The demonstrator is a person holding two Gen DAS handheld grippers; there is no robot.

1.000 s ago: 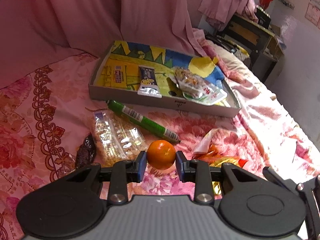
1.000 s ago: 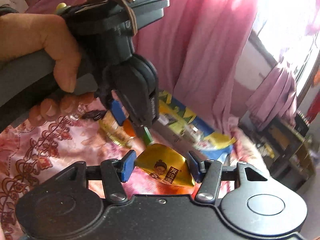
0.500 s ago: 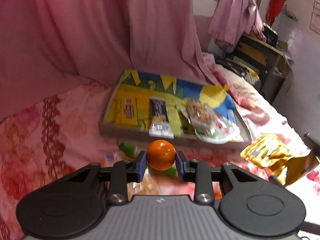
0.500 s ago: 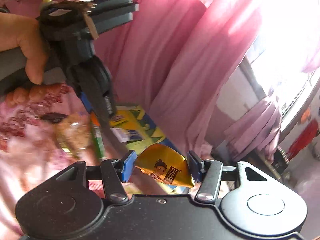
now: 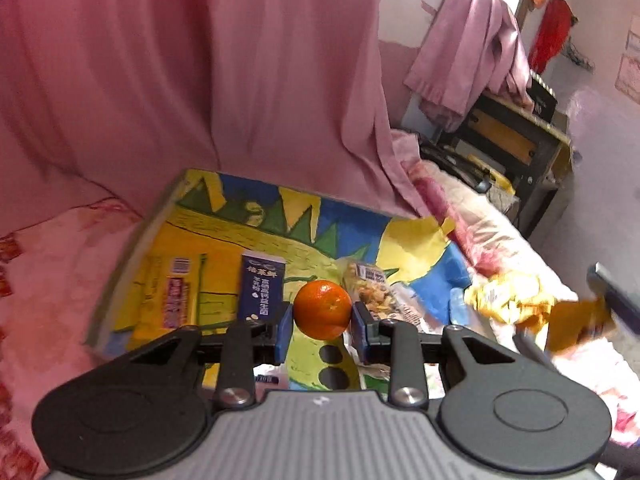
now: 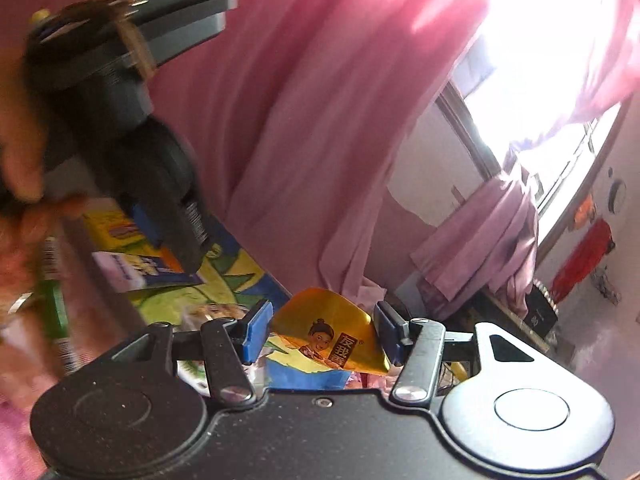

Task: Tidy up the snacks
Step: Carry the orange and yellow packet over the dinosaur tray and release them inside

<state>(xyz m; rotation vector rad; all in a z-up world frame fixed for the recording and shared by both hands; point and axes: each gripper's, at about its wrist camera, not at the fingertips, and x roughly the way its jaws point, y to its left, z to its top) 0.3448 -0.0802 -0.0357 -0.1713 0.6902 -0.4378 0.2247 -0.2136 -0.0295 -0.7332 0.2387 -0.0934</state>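
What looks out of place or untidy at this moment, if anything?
One thing: the green stick pack lies on the bedding outside the tray, not yet sorted. Otherwise the orange sits squarely in the left gripper, and the right gripper holds a creased yellow packet.

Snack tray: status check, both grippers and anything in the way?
Left gripper shut on orange, over tray. Right gripper shut on yellow snack packet. Packets already crowd the tray floor; drop spot tight.
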